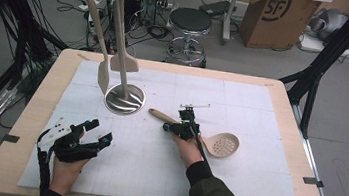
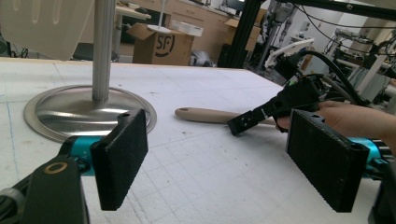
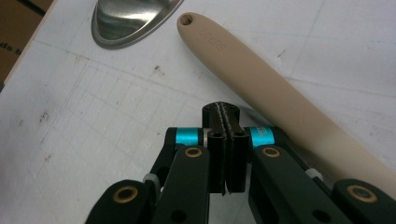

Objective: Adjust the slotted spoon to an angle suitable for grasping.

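- Nearest the high camera, the left gripper (image 1: 97, 134) rests near the front left of the white mat (image 1: 252, 188), its 2 jaws spread wide with nothing between them.
- Right gripper (image 1: 171, 126) sits mid-mat, jaws pressed together on nothing, just beside the slotted spoon (image 1: 213, 139); touching or not, I cannot tell.
- Spoon lies flat, beige handle (image 3: 261, 88) pointing toward the steel stand base (image 1: 124, 99), perforated bowl at the right.
- On the stand hang 2 utensils: a spatula (image 1: 99, 43) and a turner (image 1: 123, 59).
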The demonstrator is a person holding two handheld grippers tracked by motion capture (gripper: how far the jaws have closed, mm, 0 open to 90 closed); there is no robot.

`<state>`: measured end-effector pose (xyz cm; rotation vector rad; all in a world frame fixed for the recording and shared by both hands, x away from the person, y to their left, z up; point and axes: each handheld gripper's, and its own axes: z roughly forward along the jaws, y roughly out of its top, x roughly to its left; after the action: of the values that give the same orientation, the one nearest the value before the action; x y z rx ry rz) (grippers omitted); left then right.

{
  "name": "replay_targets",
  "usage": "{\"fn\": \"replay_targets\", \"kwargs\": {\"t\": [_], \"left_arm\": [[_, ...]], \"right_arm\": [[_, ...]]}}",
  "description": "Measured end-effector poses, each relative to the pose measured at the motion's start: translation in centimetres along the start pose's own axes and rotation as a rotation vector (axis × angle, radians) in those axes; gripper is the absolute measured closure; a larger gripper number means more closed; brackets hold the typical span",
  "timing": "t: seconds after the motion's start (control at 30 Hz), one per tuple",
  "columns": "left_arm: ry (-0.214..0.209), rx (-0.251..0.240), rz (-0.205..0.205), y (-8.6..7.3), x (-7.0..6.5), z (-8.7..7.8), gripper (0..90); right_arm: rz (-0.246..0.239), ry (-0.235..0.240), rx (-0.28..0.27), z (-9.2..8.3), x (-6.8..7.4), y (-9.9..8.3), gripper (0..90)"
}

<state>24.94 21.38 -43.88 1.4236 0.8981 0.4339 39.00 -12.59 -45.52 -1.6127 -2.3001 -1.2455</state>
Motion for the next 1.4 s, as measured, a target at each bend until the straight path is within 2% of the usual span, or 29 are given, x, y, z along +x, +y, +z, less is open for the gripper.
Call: {"fn": "replay_targets", "kwargs": {"t": [0.13, 0.23, 0.33, 0.4, 0.47, 0.63, 0.7, 0.8, 0.9, 0.97, 1.07, 1.3, 1.4], "left_arm": [[-0.001, 0.000, -0.001, 0.0, 0.0, 0.0, 21.5], [-0.001, -0.002, -0.002, 0.0, 0.0, 0.0, 21.5], [0.000, -0.004, -0.004, 0.0, 0.0, 0.0, 21.5], [0.000, -0.001, -0.003, 0.0, 0.1, 0.0, 21.5], [0.001, -0.004, -0.005, 0.0, 0.1, -0.1, 21.5], [-0.003, -0.002, -0.001, 0.0, 0.1, 0.0, 21.5], [-0.002, -0.002, -0.002, 0.0, 0.0, 0.0, 21.5], [-0.002, -0.001, -0.003, 0.0, 0.1, 0.0, 21.5], [0.000, -0.002, -0.004, 0.0, 0.2, 0.0, 21.5], [0.001, -0.002, -0.005, 0.0, 0.2, 0.0, 21.5], [0.000, -0.002, -0.005, 0.0, 0.2, 0.0, 21.5], [-0.005, 0.004, 0.000, 0.0, 0.0, 0.1, 21.5], [-0.004, 0.003, -0.001, 0.0, 0.0, 0.2, 21.5]], "right_arm": [[0.027, -0.002, -0.008, 0.0, -0.4, 0.3, 90.0], [0.019, -0.020, -0.012, 0.1, -0.5, 0.6, 90.0], [0.028, -0.018, -0.005, 0.2, -0.6, 0.8, 90.0], [0.019, -0.039, -0.014, 0.2, -0.6, 1.0, 90.0], [0.038, -0.022, -0.018, 0.3, -0.9, 1.1, 90.0], [0.040, -0.024, -0.022, 0.3, -1.0, 1.2, 90.0], [0.057, -0.022, -0.014, 0.3, -1.1, 1.3, 90.0], [0.035, -0.048, -0.023, 0.4, -1.1, 1.6, 90.0], [0.046, -0.040, -0.022, 0.3, -1.2, 1.6, 90.0], [0.059, -0.017, -0.027, 0.0, -1.0, 1.7, 90.0], [0.044, 0.023, -0.055, -0.9, -0.6, 1.9, 90.0], [0.035, 0.007, -0.082, -3.3, -1.1, 2.4, 90.0], [0.025, 0.002, -0.088, -4.2, -1.3, 2.7, 82.6]]}}
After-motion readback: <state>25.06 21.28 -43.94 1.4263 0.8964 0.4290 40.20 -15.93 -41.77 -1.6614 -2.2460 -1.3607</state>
